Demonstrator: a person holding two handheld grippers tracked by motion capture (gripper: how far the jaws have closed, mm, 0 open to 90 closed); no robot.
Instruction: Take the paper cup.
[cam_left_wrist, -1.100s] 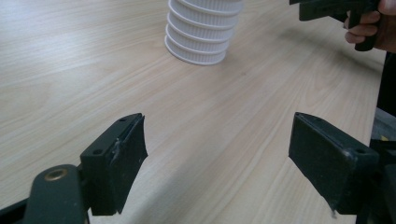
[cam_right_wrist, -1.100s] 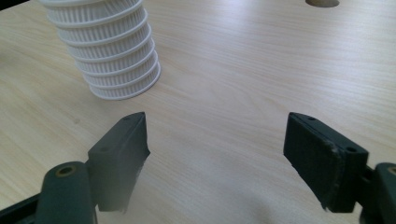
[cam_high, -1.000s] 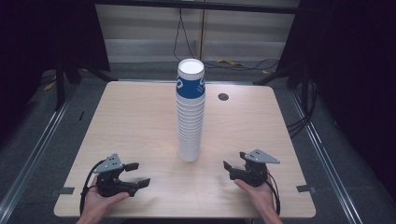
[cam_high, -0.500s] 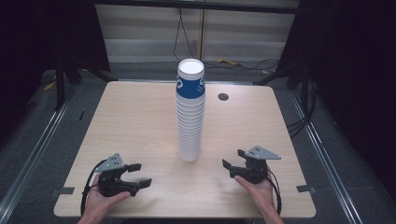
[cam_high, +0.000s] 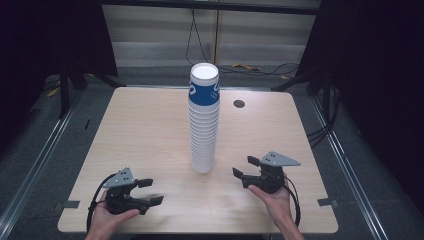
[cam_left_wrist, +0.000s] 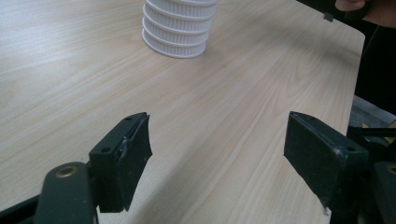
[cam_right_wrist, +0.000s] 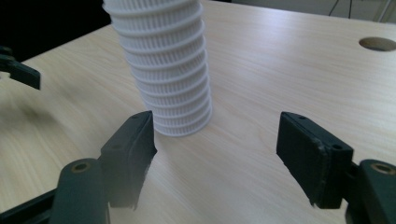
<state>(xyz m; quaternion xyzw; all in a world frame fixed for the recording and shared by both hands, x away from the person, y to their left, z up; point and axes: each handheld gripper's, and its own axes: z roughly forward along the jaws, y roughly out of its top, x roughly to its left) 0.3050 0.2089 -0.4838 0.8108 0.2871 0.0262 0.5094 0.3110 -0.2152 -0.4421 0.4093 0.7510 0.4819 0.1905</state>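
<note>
A tall stack of white ribbed paper cups (cam_high: 204, 120) stands upright in the middle of the wooden table (cam_high: 145, 130); its top cup has a blue band. My left gripper (cam_high: 151, 191) rests near the front left edge and points right toward the stack's foot (cam_left_wrist: 180, 28). Its jaws (cam_left_wrist: 217, 158) have just been closing and stand apart over bare wood. My right gripper (cam_high: 244, 166) is held just above the table at the front right, pointing left at the stack (cam_right_wrist: 163, 70). Its jaws (cam_right_wrist: 215, 154) have also been closing, with nothing between them.
A round cable hole (cam_high: 239, 104) lies in the tabletop behind and right of the stack. Dark floor, rails and cables surround the table. In the right gripper view, the left gripper's jaw tips (cam_right_wrist: 18, 70) appear at the far left.
My right gripper has lifted slightly off the table. Both pairs of jaws stand narrower than before. The left hand and the cup stack have stayed in place.
</note>
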